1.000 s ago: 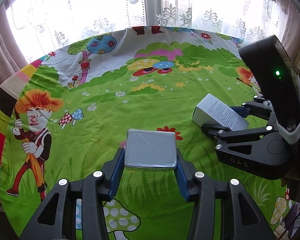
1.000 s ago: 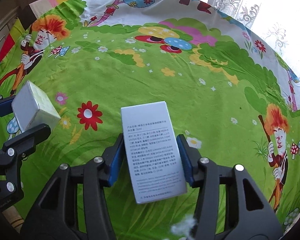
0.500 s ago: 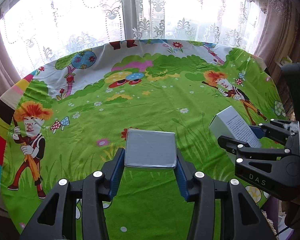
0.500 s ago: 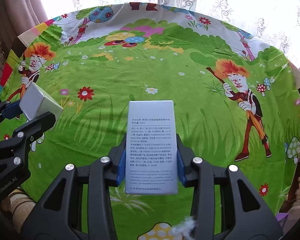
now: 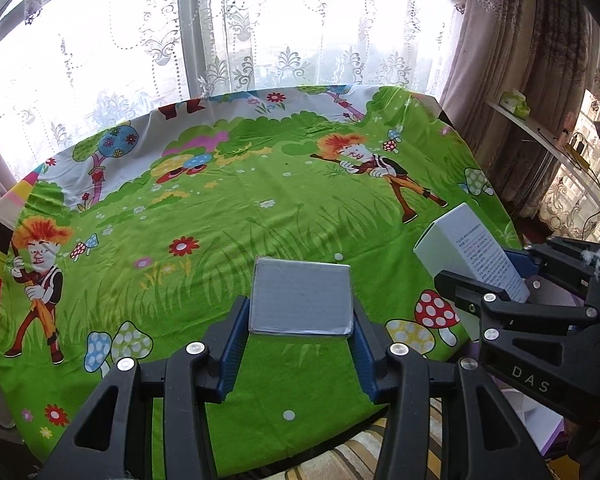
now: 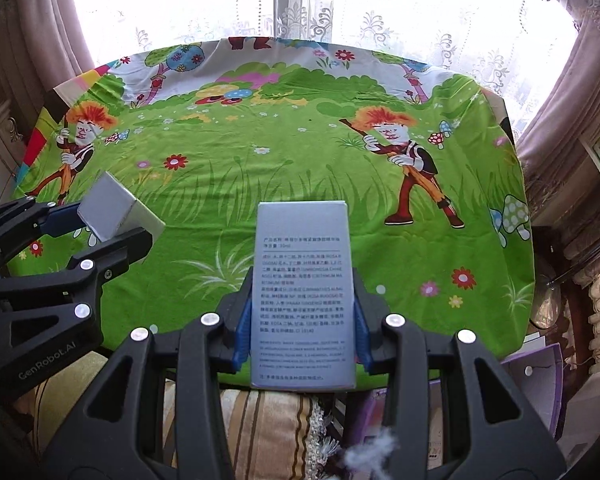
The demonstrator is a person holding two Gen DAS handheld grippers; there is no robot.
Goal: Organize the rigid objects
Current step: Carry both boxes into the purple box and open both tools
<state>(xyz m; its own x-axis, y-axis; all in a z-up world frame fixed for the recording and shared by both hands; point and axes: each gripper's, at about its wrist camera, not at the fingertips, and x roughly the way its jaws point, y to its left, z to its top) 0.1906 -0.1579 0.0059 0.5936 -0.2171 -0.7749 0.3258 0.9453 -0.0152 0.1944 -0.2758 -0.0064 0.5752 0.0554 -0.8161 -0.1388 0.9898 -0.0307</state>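
My left gripper (image 5: 300, 320) is shut on a small grey box (image 5: 300, 298) and holds it in the air above the near edge of the table (image 5: 260, 200). My right gripper (image 6: 303, 320) is shut on a tall grey-white box (image 6: 303, 292) with printed text, also held above the near table edge. In the left wrist view the right gripper (image 5: 512, 280) and its tall box (image 5: 472, 252) are at the right. In the right wrist view the left gripper (image 6: 96, 224) and its small box (image 6: 114, 212) are at the left.
The round table wears a bright green cartoon cloth (image 6: 300, 160). A window with lace curtains (image 5: 280, 40) is behind it. A shelf (image 5: 540, 128) stands at the right. A striped cushion (image 6: 268, 432) and a purple box (image 6: 536, 364) lie below the near edge.
Both grippers have pulled back and up from over the table toward its near edge, each still holding its box. More of the table and the window shows now.
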